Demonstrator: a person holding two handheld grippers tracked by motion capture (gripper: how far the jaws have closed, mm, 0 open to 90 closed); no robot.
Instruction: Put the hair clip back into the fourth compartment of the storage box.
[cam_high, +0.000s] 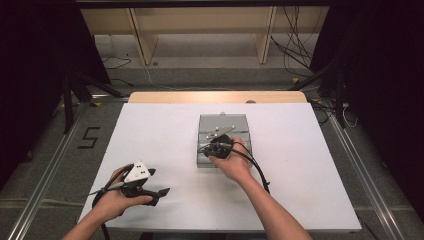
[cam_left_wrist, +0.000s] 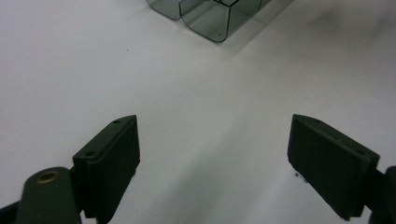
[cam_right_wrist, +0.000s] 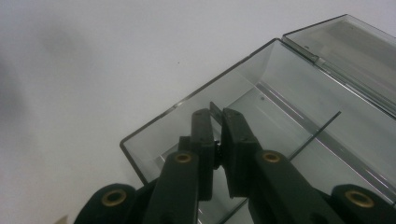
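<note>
Box (cam_high: 223, 125) of clear grey plastic, lid swung open toward the far side, is seen just right of the counter's (cam_high: 150, 130) middle. The right gripper (cam_right_wrist: 216, 122) is lowered into the box's near compartment, its jaws clenched on a thin upright divider wall (cam_right_wrist: 214, 112) inside. The left gripper (cam_left_wrist: 212, 140) is held low over the bare white counter at the near left, well apart from the box, its jaws spread wide and grasping nothing.

Dim, soft pics; table (cam_high: 150, 150) evenly lit, dark surrounds, faint shadows.
</note>
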